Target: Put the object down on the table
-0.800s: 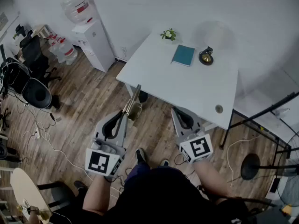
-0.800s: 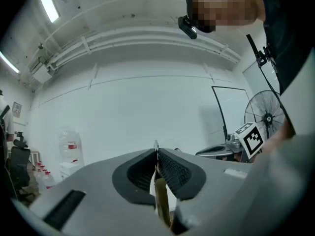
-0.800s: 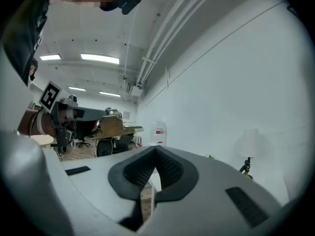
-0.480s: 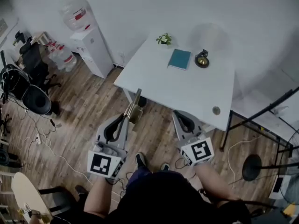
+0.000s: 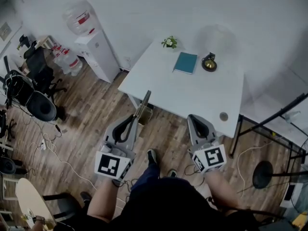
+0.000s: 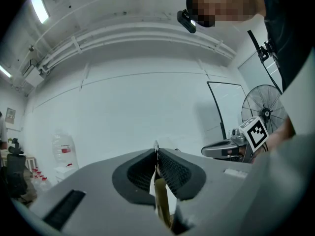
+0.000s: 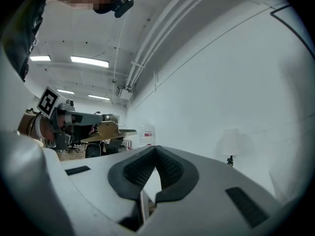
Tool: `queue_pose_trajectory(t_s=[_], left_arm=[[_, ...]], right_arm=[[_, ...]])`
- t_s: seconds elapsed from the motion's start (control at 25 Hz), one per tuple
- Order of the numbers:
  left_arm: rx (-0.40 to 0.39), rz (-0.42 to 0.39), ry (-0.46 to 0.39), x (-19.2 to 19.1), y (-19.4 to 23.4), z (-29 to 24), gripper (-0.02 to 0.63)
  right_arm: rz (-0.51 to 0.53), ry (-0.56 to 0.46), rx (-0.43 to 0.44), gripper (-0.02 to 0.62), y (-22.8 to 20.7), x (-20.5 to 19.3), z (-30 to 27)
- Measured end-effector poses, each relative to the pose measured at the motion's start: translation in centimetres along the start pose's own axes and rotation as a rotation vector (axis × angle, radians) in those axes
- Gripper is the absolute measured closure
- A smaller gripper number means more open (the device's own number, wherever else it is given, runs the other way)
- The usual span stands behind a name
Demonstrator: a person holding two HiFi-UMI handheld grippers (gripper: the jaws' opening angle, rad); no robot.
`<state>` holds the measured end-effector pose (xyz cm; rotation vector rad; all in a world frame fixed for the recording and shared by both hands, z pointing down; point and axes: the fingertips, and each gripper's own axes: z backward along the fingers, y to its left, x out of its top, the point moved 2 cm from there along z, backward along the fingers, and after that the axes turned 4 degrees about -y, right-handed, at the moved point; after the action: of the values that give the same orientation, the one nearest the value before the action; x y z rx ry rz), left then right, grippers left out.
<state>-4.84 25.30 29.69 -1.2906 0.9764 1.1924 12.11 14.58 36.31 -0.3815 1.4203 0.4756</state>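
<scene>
My left gripper is shut on a thin, flat tan piece that sticks forward past the jaws, over the wooden floor just short of the white table. In the left gripper view the tan piece stands edge-on between the pressed pads. My right gripper is held beside the left one, near the table's front edge, its jaws shut with nothing between them. The right gripper view shows the left gripper holding the tan piece level.
On the table's far side stand a small plant, a teal book and a dark round object; a small disc lies near the front right corner. A water dispenser stands at the left, and black stands at the right.
Both grippers have shifted a little to the right in the head view. The left one still holds the tan piece; the right one stays shut.
</scene>
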Motion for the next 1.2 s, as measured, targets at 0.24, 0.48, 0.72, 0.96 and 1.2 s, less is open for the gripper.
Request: queue_pose_trajectory(t_s=[0.24, 0.48, 0.72, 0.96, 1.2], left_arm=[[-0.083, 0.006, 0.027, -2.3, 1.7, -4.7, 0.583], [-0.174, 0.024, 0.057, -5.3, 4.6, -11.0, 0.583], [-0.277, 0.049, 0.062, -8.1, 7.9, -16.5, 0.583], [-0.362, 0.076, 0.082, -11.7, 9.9, -21.0, 0.583], [-0.403, 0.082, 0.127, -14.5, 10.6, -25.2, 0.583]], right_arm=[[0.044, 0.045, -0.052, 0.591, -1.9, -1.5, -1.9], [0.049, 0.123, -0.161, 0.591, -5.0, -2.9, -5.4], [0.098, 0.154, -0.249, 0.591, -6.8, -3.1, -9.4], [0.103, 0.213, -0.334, 0.591, -8.5, -4.4, -12.3], [0.085, 0.255, -0.369, 0.591, -10.7, -5.8, -14.6]])
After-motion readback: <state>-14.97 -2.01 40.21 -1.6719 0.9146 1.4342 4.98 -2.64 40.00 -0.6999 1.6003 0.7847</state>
